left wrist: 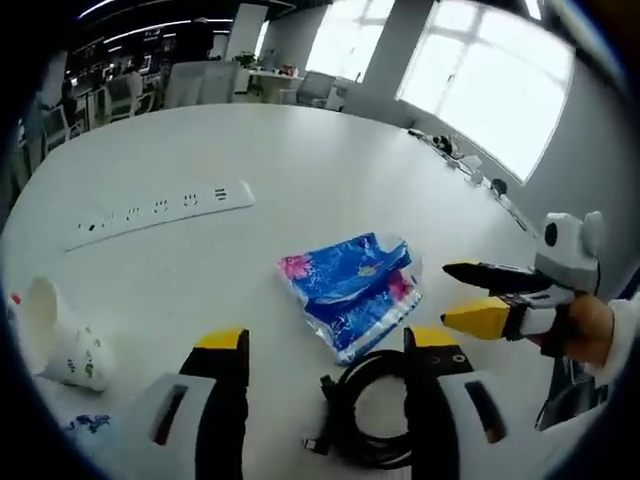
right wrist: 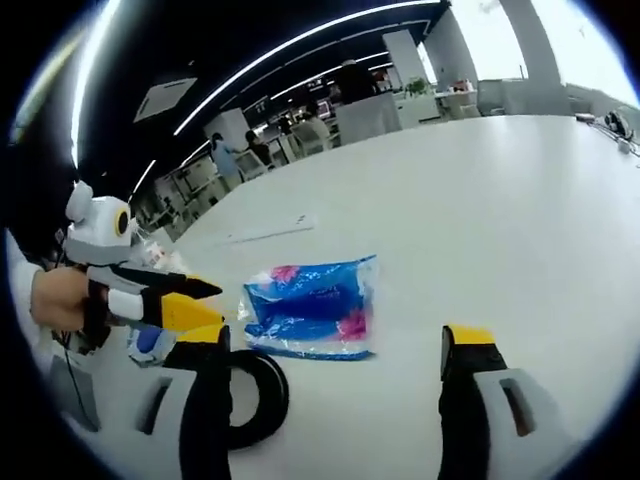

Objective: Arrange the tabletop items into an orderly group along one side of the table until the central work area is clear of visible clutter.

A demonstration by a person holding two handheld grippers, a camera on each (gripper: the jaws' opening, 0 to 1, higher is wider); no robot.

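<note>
Your left claw (left wrist: pixel 325 345) hangs low over the white table (left wrist: pixel 300 170) with its jaws spread apart and nothing between them; a coiled black cable (left wrist: pixel 370 410) lies just under its right jaw. Just beyond sits a blue and pink plastic packet (left wrist: pixel 352 288), flat on the table. Your right claw (right wrist: pixel 335 345) is also spread wide and empty, with the packet ahead of it. Farther off lies a white power strip (left wrist: pixel 160 212), and a white paper cup (left wrist: pixel 55 335) lies tipped at the left.
</note>
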